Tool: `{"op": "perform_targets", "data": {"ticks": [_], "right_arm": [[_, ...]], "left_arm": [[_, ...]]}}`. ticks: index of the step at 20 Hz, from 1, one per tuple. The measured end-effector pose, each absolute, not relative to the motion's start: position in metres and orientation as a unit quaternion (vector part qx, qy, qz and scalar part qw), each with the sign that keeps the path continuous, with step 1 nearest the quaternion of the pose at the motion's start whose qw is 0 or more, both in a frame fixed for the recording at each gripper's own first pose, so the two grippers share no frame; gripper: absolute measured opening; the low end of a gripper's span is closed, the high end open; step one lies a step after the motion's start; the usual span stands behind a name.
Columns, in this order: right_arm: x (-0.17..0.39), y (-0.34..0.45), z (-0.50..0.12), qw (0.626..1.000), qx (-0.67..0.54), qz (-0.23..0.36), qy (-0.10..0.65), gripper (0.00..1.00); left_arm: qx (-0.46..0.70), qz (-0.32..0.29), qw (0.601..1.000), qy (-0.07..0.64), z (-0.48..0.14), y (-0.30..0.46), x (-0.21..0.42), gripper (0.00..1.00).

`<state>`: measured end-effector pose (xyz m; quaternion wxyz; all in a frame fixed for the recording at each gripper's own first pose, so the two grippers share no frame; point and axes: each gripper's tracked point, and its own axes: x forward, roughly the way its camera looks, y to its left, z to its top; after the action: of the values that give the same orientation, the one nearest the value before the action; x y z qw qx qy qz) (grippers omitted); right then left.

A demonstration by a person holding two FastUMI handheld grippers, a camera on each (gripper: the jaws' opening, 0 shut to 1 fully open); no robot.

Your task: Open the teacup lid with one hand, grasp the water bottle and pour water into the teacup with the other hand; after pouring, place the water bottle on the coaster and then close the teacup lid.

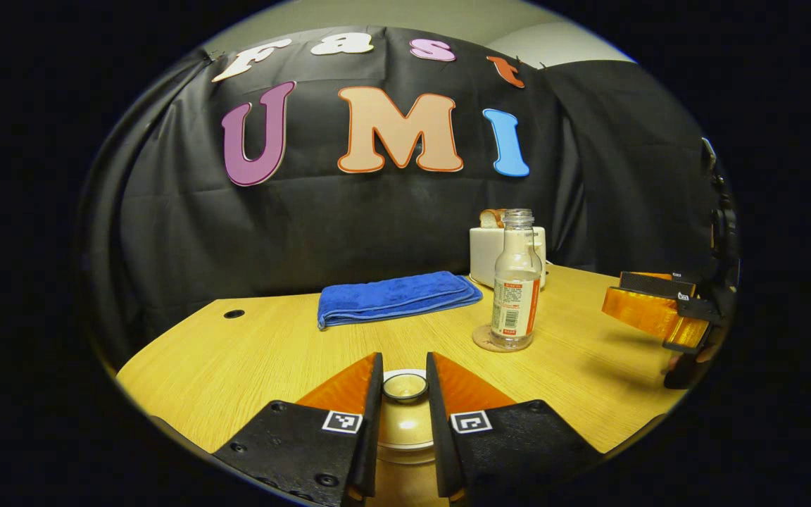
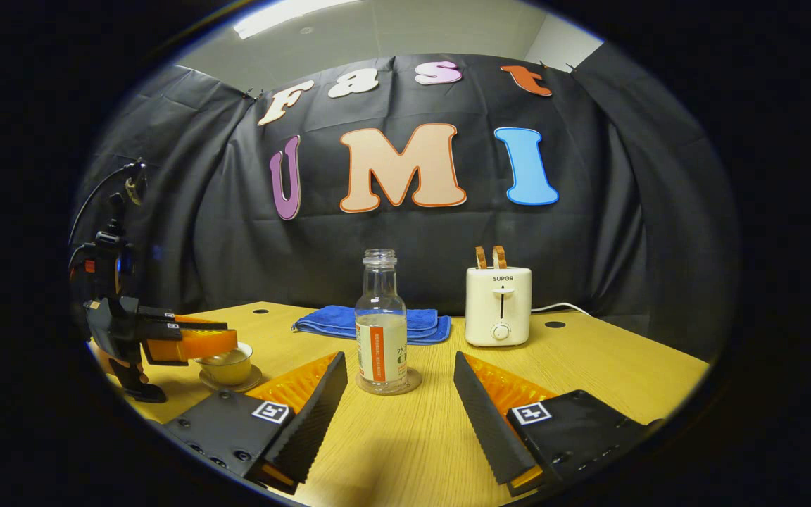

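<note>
uncapped bottle (image 2: 381,324) upright on coaster (image 2: 414,384)

Wooden table (image 2: 588,366): towel (image 2: 349,320), toaster (image 2: 498,306) (cord trailing), coaster (image 2: 412,385), saucer (image 2: 254,384).

The table (image 2: 588,373) is pale yellow wood grain. A folded cloth (image 1: 395,297) is bright blue. The bottle (image 2: 381,327) is clear, its label white with an orange stripe, on a tan coaster (image 1: 481,341). The toaster (image 2: 498,305) is cream, with brown toast (image 2: 489,256). The teacup (image 2: 228,364) is yellowish gold.

Bottle (image 2: 381,331) on coaster (image 2: 411,386), towel (image 2: 416,320) behind.
</note>
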<state>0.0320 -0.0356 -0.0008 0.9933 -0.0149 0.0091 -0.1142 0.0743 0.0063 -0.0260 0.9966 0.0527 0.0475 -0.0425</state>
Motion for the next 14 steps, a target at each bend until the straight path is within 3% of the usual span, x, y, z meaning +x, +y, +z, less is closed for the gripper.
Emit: {"op": "perform_targets", "data": {"ticks": [4,5,6,8,11,14], "right_arm": [[0.032,-0.036,-0.001,0.993,-0.015,-0.114,0.009,0.97],[0.032,-0.036,-0.001,0.993,-0.015,-0.115,0.009,0.93],[0.032,-0.037,-0.001,0.993,-0.015,-0.116,0.009,0.98],[0.032,-0.037,-0.001,0.993,-0.015,-0.116,0.009,0.98],[0.032,-0.037,-0.001,0.993,-0.015,-0.116,0.009,0.98],[0.031,-0.037,-0.001,0.993,-0.015,-0.117,0.009,0.98]], "left_arm": [[0.044,-0.043,0.998,0.034,-0.023,0.008,0.072,0.37],[0.042,-0.04,0.998,0.03,-0.022,0.009,0.072,0.43],[0.041,-0.037,0.998,0.027,-0.02,0.01,0.072,0.47],[0.036,-0.033,0.999,0.02,-0.018,0.012,0.07,0.59],[0.033,-0.017,0.999,0.006,-0.014,0.017,0.067,0.96],[0.03,0.003,0.999,-0.014,-0.006,0.025,0.062,0.98]]}}
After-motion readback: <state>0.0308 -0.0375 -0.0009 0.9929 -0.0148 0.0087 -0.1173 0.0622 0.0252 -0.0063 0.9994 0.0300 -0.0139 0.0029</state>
